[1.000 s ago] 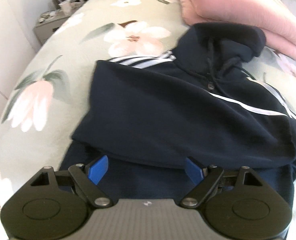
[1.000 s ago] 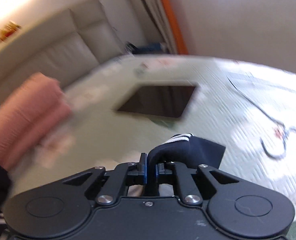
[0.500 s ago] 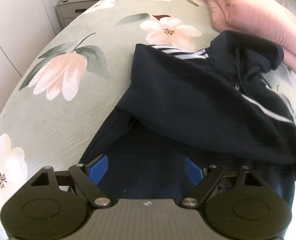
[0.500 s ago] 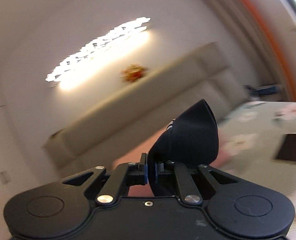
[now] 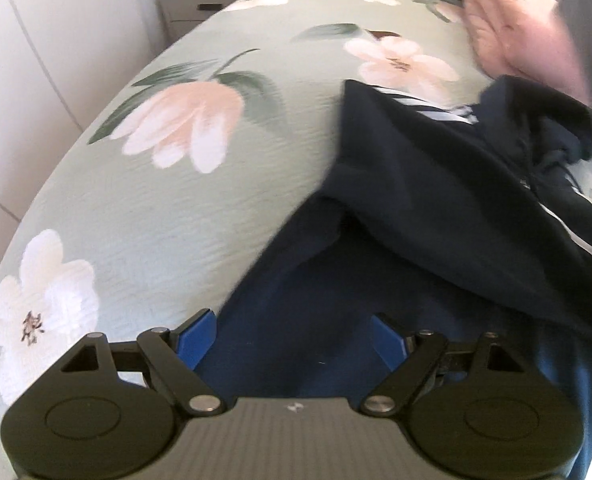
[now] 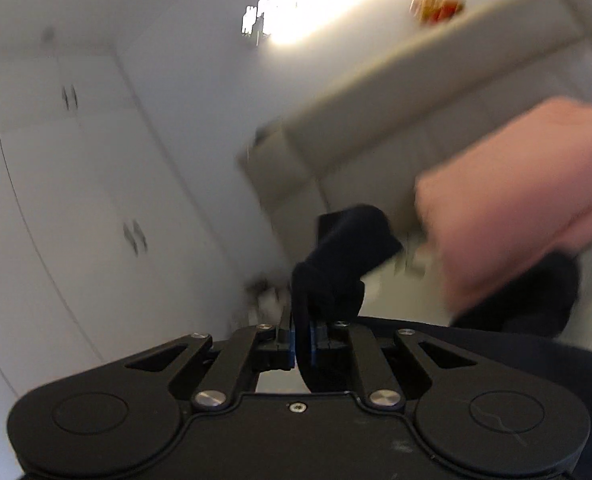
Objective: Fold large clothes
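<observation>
Right jaws clamped on a fold of the navy hoodie; left jaws spread wide above its lower part.

The right gripper has its jaws pressed together on a bunched piece of the dark navy hoodie, which sticks up past the blue pads against a blurred view of white cupboards and a beige headboard. The left gripper points steeply down with its jaws standing apart and nothing pinched between them, the hoodie spread below and ahead of them. The garment lies on the bed, on a pale green floral cover, its hood near the folded pink blanket. A nightstand stands beyond the bed's far corner.
</observation>
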Motion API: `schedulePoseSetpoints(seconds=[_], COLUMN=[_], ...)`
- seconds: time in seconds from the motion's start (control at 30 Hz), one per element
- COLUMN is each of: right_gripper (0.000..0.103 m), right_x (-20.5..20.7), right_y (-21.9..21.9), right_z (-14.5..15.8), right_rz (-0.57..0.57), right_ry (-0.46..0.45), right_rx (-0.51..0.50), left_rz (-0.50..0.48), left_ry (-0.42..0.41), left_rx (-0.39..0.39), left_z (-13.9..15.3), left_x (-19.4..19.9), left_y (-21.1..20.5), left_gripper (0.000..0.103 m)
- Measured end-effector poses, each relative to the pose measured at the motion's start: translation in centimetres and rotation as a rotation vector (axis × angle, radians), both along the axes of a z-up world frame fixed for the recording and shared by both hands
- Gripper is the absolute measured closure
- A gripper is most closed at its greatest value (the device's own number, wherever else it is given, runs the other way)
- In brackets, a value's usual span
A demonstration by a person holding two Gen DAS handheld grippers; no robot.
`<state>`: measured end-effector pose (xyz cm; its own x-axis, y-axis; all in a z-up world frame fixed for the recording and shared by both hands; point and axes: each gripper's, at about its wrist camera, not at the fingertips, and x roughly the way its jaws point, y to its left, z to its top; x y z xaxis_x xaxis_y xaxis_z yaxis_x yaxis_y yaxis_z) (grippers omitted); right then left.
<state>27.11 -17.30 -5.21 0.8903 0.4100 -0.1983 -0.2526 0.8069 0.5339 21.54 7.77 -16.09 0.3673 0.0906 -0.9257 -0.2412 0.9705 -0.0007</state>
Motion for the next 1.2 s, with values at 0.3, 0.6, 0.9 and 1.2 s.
schedulePoseSetpoints(seconds=[0.3,0.6,0.9,1.2], right_gripper=[0.093,0.080,0.039,0.012], right_x=[4.7,4.6,3.2,5.0], right_y=[9.8,12.7,10.3,10.0], right_z=[-11.2,-16.1,-15.2,-12.7], right_rz=[0.088,0.202,0.358,0.065], right_ry=[0.304,0.440,0.438,0.436], right_rx=[-0.160,-0.218,-0.090,-0.329], left_rz=[0.103,0.107,0.095,0.084], left_ry=[-0.048,-0.067,-0.076,-0.077], left_rx=[0.006,-0.017,0.001,0.006], left_z=[0.1,0.5,1.1,1.1], left_x=[0.0,-0.1,-0.2,-0.1], left_y=[2.7,2.8,2.4,2.1], left_gripper=[0.017,0.017,0.017,0.017])
